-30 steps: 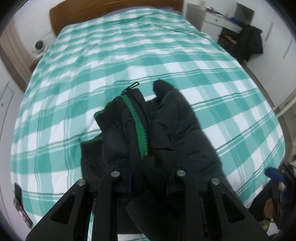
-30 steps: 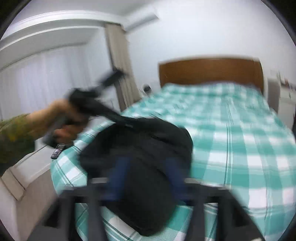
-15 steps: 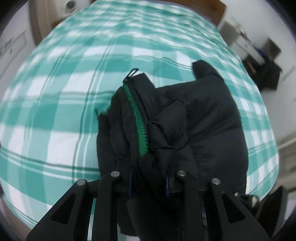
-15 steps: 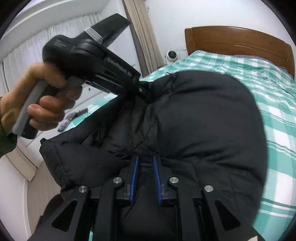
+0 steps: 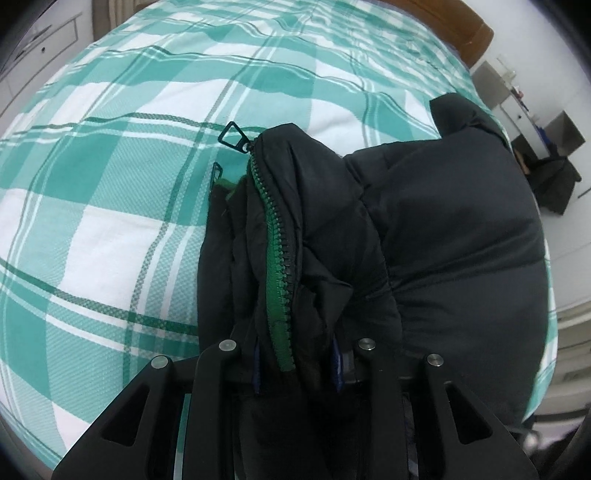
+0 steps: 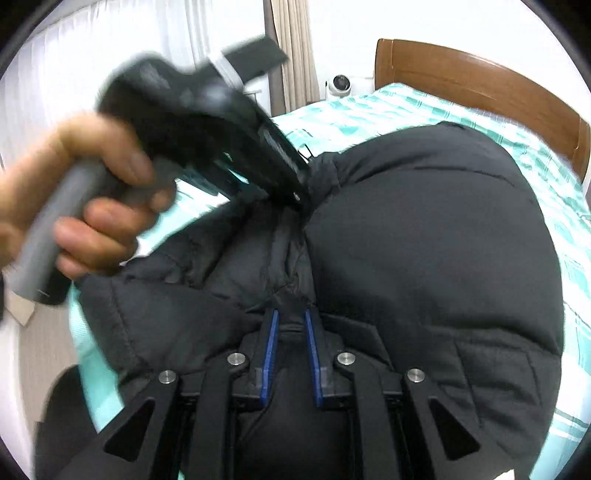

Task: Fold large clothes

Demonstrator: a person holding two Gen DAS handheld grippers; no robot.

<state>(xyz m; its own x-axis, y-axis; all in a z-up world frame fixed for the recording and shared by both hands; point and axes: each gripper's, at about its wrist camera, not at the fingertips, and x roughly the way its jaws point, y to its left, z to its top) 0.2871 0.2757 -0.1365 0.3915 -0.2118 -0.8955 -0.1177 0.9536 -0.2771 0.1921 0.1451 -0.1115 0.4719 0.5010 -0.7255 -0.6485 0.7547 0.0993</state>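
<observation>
Left wrist: green-checked bedspread [image 5: 110, 221], wooden headboard [image 5: 461, 26].

Bed [image 5: 110, 206] with teal-and-white plaid cover; brown wooden headboard [image 6: 480, 79] at far end. Small white camera [image 6: 340, 83] beside headboard, by beige curtain [image 6: 291, 48]. Dark garment [image 5: 554, 177] heaped over furniture along far wall.

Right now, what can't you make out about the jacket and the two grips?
- Left gripper pads: left wrist view, buried in jacket folds.
- Left gripper's tips: right wrist view, motion-blurred.
- Jacket's near hem: both views, behind the gripper frames.
- Sleeves: folded under.
- Right gripper: pinches a fold.
</observation>
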